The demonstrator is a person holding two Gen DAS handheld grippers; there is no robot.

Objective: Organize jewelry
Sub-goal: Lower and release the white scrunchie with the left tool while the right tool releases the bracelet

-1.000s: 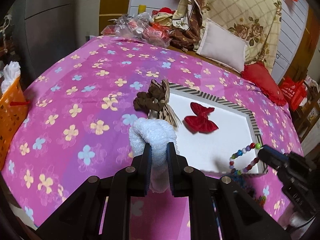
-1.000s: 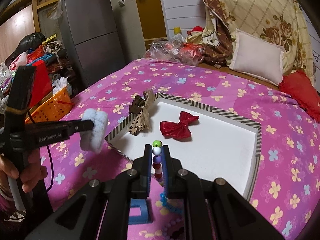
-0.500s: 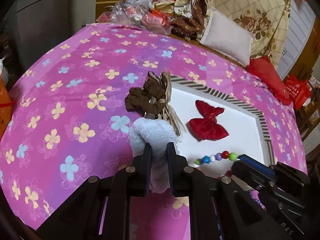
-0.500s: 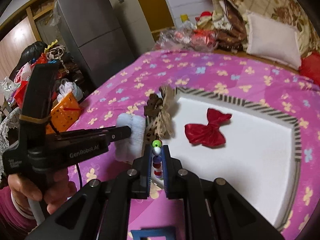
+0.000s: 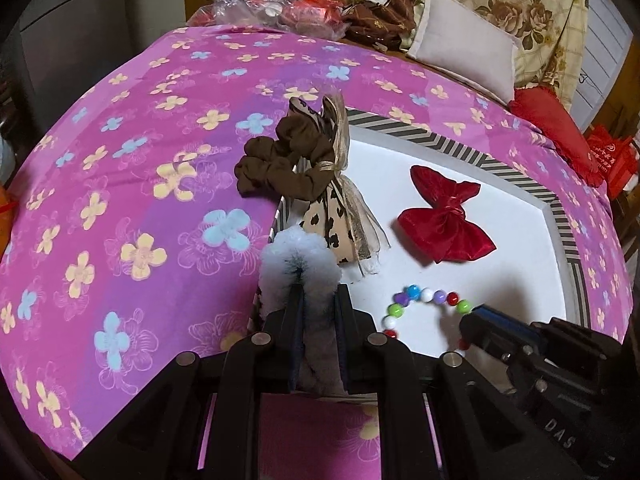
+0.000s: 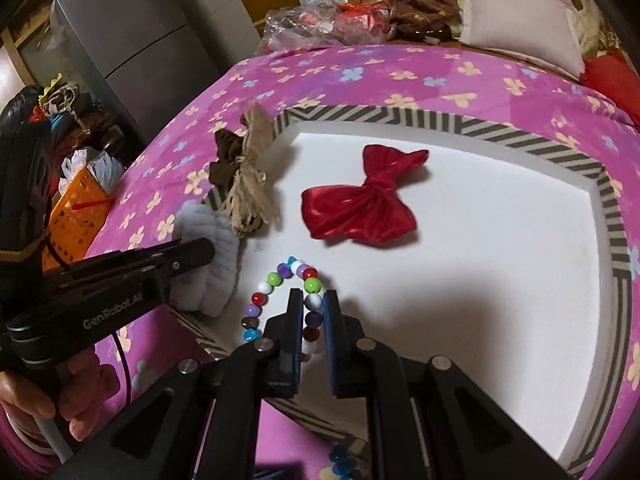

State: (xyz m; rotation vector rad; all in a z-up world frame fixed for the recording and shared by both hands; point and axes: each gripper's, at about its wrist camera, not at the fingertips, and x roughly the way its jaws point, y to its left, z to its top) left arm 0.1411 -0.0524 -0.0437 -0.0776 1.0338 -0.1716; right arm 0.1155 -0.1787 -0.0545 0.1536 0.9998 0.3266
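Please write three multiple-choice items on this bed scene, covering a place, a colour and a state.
1. Where does the red satin bow lie?
A. In the white tray with the striped rim
B. On the pink flowered bedspread
C. In the orange basket

2. What colour is the fluffy scrunchie in the left gripper?
A. Red
B. Pale blue
C. Brown

3. What is between the fingers of the right gripper?
A. Nothing
B. The brown scrunchie
C. The multicoloured bead bracelet

Answers: 1 A, the bow rests on the tray's white floor. 2 B, pale blue fluff bulges above the fingers. 3 C, beads sit between the opening jaws.
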